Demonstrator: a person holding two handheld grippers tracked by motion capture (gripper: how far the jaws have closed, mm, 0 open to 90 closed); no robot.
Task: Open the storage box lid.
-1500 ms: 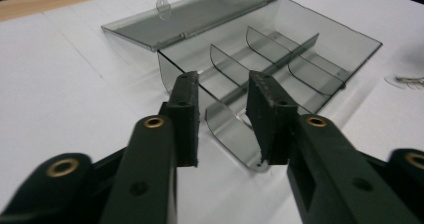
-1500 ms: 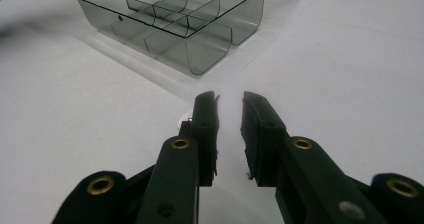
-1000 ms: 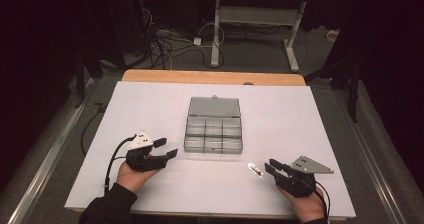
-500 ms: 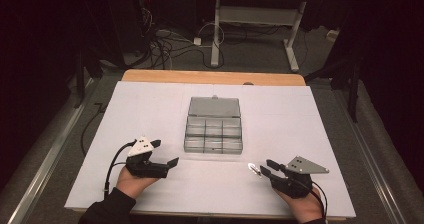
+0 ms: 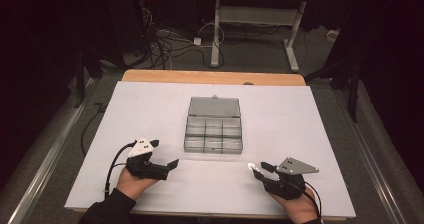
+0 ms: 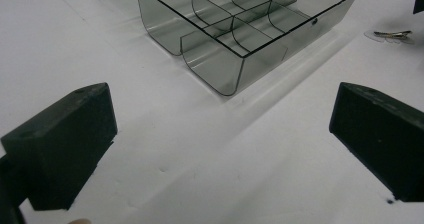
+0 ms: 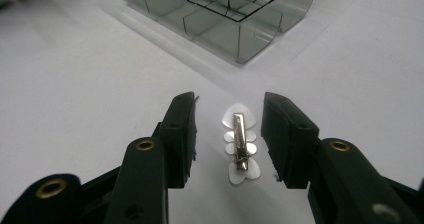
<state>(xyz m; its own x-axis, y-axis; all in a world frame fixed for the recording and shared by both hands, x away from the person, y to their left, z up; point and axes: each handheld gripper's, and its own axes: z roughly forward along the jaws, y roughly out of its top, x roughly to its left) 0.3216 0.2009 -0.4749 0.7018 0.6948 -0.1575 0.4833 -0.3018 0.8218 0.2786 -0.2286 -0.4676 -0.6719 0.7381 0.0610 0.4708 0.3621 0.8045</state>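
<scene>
A clear smoky compartment box (image 5: 214,126) with its lid folded back lies mid-table; its cells look empty (image 6: 235,29) (image 7: 225,9). A small hair clip, a metal bar on white petal shapes (image 7: 239,144), lies flat on the white table just in front of the box's right corner (image 5: 253,167) (image 6: 392,34). My right gripper (image 5: 259,170) (image 7: 229,134) is open with one jaw on each side of the clip, not touching it. My left gripper (image 5: 165,156) (image 6: 220,144) is open wide, low over bare table left of the box's front.
The white table top (image 5: 150,109) ends in a wooden strip (image 5: 210,76) at the far side. Beyond it are a dark floor, cables (image 5: 165,39) and a white desk frame (image 5: 250,19). A metal rail (image 5: 45,154) runs along the left.
My right gripper has slid forward and left, and its jaws now straddle the clip. The left gripper has shifted slightly back and down toward the near edge.
</scene>
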